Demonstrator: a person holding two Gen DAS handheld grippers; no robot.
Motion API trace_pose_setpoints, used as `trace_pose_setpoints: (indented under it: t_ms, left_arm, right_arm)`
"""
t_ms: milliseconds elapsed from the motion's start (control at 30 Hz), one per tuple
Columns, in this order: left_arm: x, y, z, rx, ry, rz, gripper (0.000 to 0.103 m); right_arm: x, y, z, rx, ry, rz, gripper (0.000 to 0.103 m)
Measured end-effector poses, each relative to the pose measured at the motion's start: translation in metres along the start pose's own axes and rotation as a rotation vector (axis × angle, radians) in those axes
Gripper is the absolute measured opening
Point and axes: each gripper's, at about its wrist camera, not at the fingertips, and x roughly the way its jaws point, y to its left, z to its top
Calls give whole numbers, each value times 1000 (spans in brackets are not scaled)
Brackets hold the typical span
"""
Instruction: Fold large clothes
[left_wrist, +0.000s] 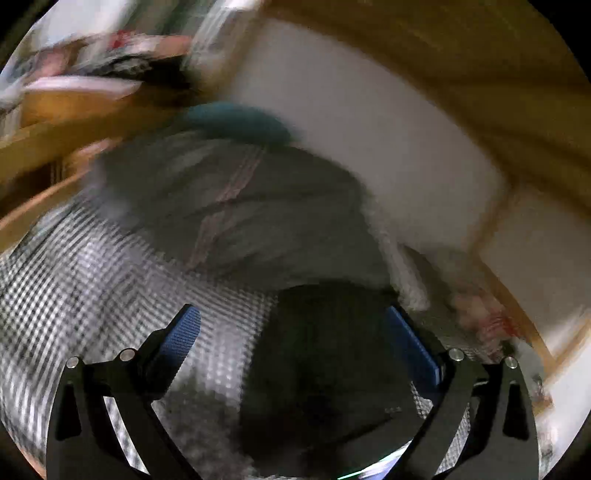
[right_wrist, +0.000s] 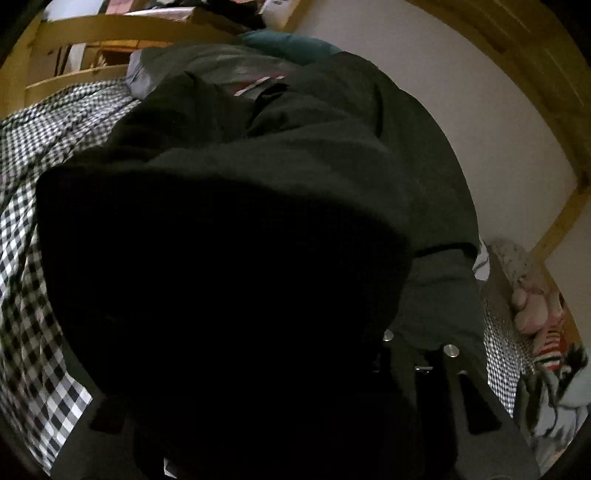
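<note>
A bed with a black-and-white checked cover fills a wood-framed nook beside a white wall. The dark garment lies heaped across it, thick and floppy (probably hefty for cloth), so a hem or cuff edge looks the best hold. The left gripper gapes wide, empty. The right gripper is draped in cloth; its jaws cannot be made out.

The left gripper has its two blue-padded fingers spread wide apart. The right gripper is almost fully covered, so its state is unclear.
</note>
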Motion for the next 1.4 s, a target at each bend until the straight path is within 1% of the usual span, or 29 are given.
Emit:
trace_pose_setpoints:
  t_ms: [33, 67, 100, 133, 200, 233, 267, 300, 333, 367, 433, 467, 533, 600, 633, 700, 733, 767, 800, 933, 1000, 1067, 1133, 1233, 1267, 1300, 1333, 1367, 1400]
  left_arm:
    - [20, -28, 14, 107, 91, -10, 98]
    - [35, -48, 19, 190, 145, -9, 98]
    - [67, -84, 25, 328, 223, -15, 98]
    - [85, -105, 22, 383, 262, -25, 98]
    - [142, -128, 20, 409, 359, -47, 98]
    - [178, -127, 19, 395, 431, -15, 98]
    - [217, -121, 12, 384, 508, 100, 99]
    - [232, -117, 5, 383, 517, 190, 99]
    - [238, -111, 4, 376, 499, 227, 99]
    - [253, -90, 2, 334, 484, 271, 99]
    - [253, -63, -9, 237, 462, 265, 99]
    - [253, -53, -12, 205, 442, 252, 99]
    - [255, -38, -23, 194, 420, 241, 99]
    - [253, -38, -28, 193, 409, 240, 99]
    - [255, -39, -28, 186, 412, 234, 99]
    - [260, -40, -34, 173, 416, 232, 99]
    - [261, -38, -36, 174, 408, 232, 99]
    - [261, -36, -36, 171, 401, 236, 99]
    - [262, -35, -40, 172, 398, 241, 99]
    - [269, -35, -51, 170, 390, 259, 99]
    - [269, -37, -49, 170, 406, 273, 99]
    - [261, -41, -46, 162, 414, 285, 99]
    - [225, -53, -39, 152, 361, 280, 99]
    - [165, -75, -36, 122, 232, 215, 99]
    - [149, -83, -39, 134, 188, 217, 99]
    - [142, -90, -45, 163, 166, 241, 99]
    - [143, -93, -52, 205, 168, 293, 99]
    - [153, -94, -62, 251, 198, 371, 99]
    - [165, -87, -74, 275, 246, 420, 99]
  right_arm:
    - [1, -5, -4, -12, -8, 10, 51]
    - [-3, -6, -4, -34, -15, 24, 59]
    - [-4, -10, -4, -56, -14, 29, 65]
    - [-12, -9, -7, -80, -23, 35, 69]
    - [-28, -9, -12, -81, -69, 76, 90]
    - [-42, -13, -19, -61, -112, 103, 92]
    - [-51, -18, -21, -50, -140, 135, 98]
    - [-69, -27, -31, -39, -188, 233, 100]
    - [-81, -33, -38, -28, -220, 291, 100]
    - [-99, -49, -49, 10, -246, 382, 100]
    - [-120, -83, -61, 116, -267, 542, 100]
    - [-130, -109, -66, 196, -312, 576, 100]
    - [-128, -159, -60, 360, -354, 541, 100]
    - [-105, -187, -51, 455, -321, 471, 100]
    - [-85, -191, -45, 468, -273, 449, 100]
    - [-13, -171, -42, 419, -7, 522, 100]
    - [1, -146, -51, 312, -14, 451, 101]
    - [0, -135, -56, 268, -34, 398, 100]
    - [3, -127, -58, 269, -20, 377, 100]
    - [8, -120, -56, 264, -33, 366, 101]
    - [-4, -135, -68, 266, -37, 362, 101]
    - [-11, -151, -66, 324, -6, 417, 100]
    - [-27, -190, -63, 445, -5, 534, 100]
    - [-36, -236, -55, 628, -45, 557, 100]
    - [-31, -257, -50, 696, -42, 549, 100]
    - [-24, -267, -44, 720, -27, 539, 100]
    - [-16, -271, -40, 731, -5, 531, 100]
    - [-1, -275, -30, 728, 41, 523, 100]
    - [18, -273, -18, 712, 102, 511, 100]
